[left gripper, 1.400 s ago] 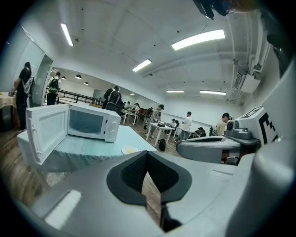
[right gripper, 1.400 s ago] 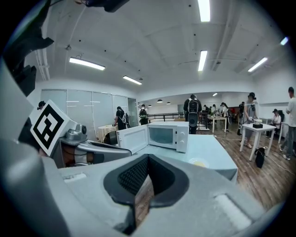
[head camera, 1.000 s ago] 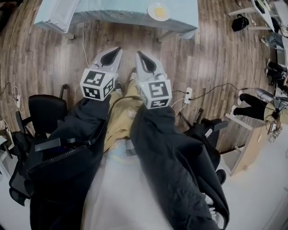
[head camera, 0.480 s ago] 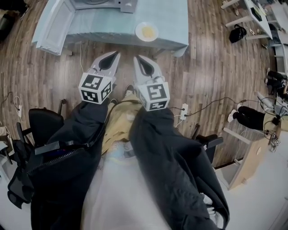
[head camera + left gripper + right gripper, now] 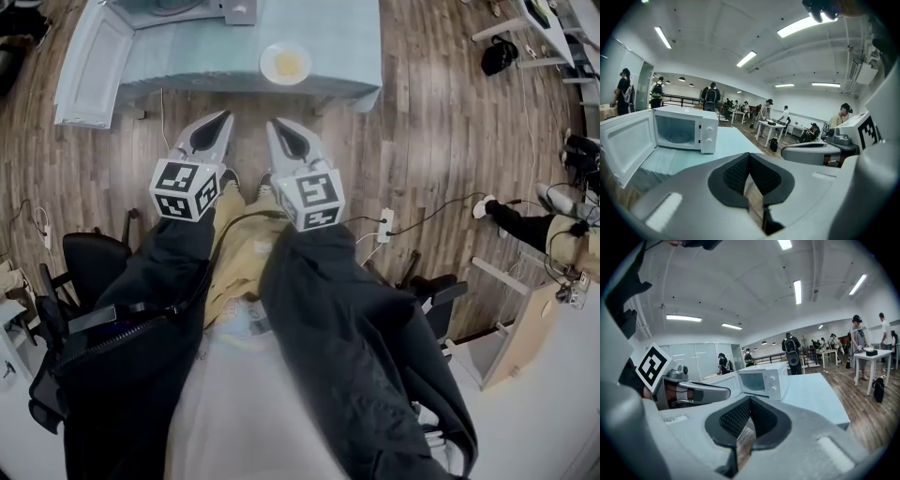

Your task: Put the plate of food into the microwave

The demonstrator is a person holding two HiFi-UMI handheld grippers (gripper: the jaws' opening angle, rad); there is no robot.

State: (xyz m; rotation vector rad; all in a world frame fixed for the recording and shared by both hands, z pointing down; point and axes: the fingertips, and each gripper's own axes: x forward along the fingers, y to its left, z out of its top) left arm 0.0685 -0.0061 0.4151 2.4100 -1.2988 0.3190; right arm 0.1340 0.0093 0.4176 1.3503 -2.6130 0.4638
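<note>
A white plate of yellow food sits near the front edge of a table with a light blue cloth. The white microwave stands on that table with its door swung open to the left, and its cavity looks empty. My left gripper and right gripper hang side by side over the wood floor, short of the table, both shut and empty. The microwave also shows beyond the shut right jaws. The plate shows in neither gripper view.
Black office chairs stand at the left and at the right. A power strip with cables lies on the floor. Someone's leg reaches in at the right edge. Several people and white tables fill the room behind.
The table, the plate and the microwave have come further into the head view, toward the grippers. Both grippers stay shut, side by side.
</note>
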